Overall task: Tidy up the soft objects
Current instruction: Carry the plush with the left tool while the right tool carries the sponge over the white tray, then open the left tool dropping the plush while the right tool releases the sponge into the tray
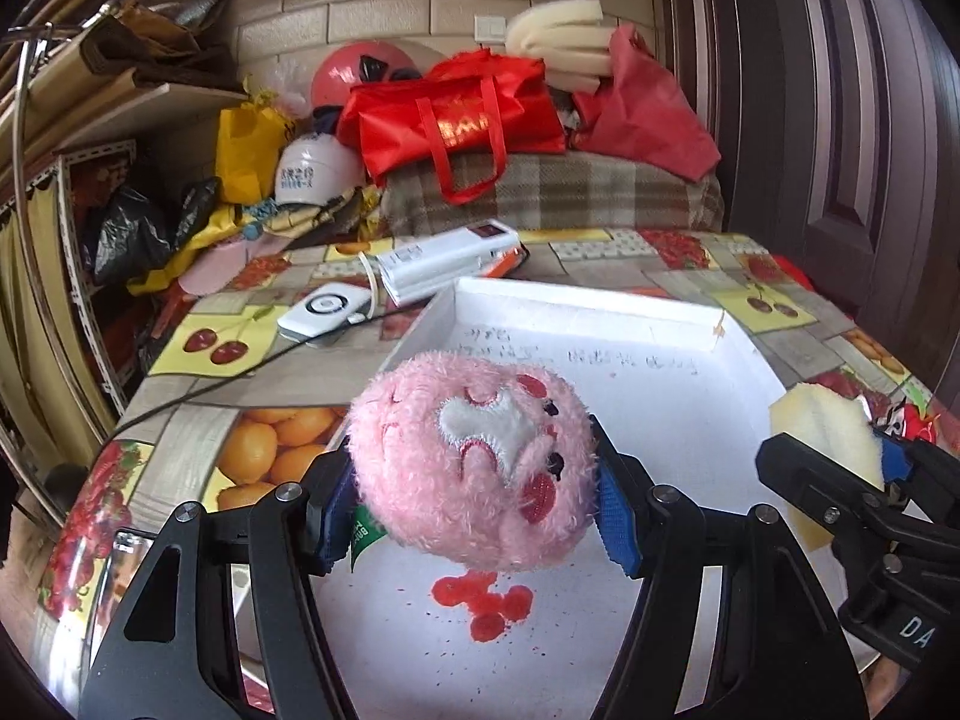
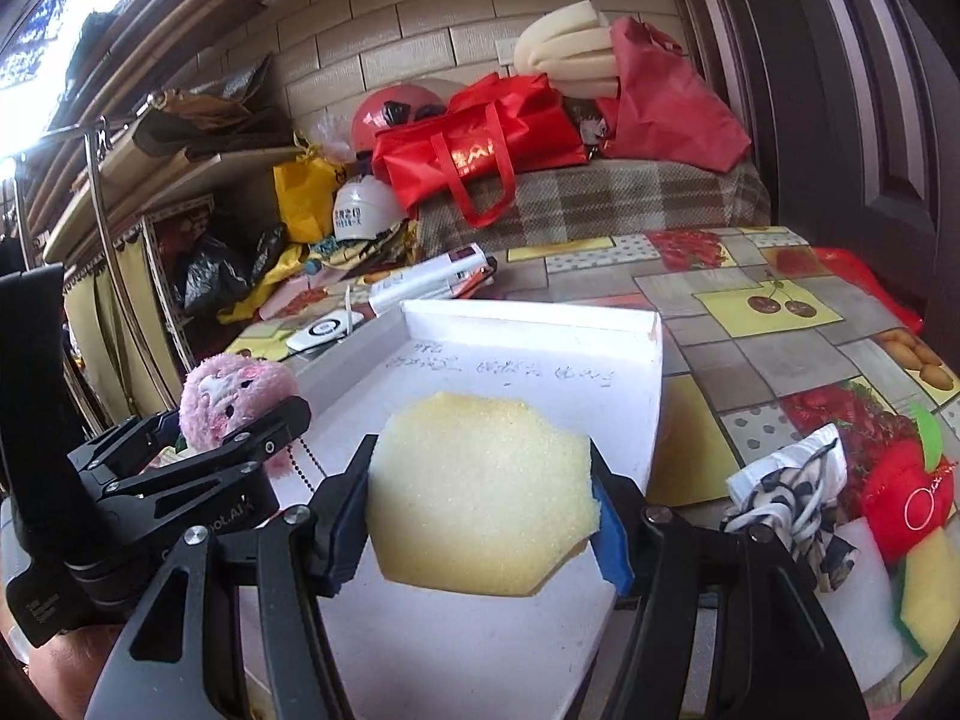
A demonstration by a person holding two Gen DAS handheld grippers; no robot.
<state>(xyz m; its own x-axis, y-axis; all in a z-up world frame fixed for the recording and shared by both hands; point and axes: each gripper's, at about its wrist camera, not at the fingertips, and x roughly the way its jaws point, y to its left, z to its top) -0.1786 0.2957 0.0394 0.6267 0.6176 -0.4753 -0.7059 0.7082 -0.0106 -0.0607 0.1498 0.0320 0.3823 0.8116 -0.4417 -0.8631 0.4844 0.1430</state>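
My left gripper is shut on a pink plush toy and holds it above the white foam tray. The toy also shows in the right wrist view, at the left beside the tray. My right gripper is shut on a yellow sponge and holds it over the near part of the tray. In the left wrist view the sponge sits at the tray's right edge. The tray floor has red stains and faint writing.
On the fruit-print tablecloth, right of the tray, lie a black-and-white cloth, a red plush and a yellow-green sponge. Behind the tray are a white device and white box. Red bags sit on a plaid surface beyond.
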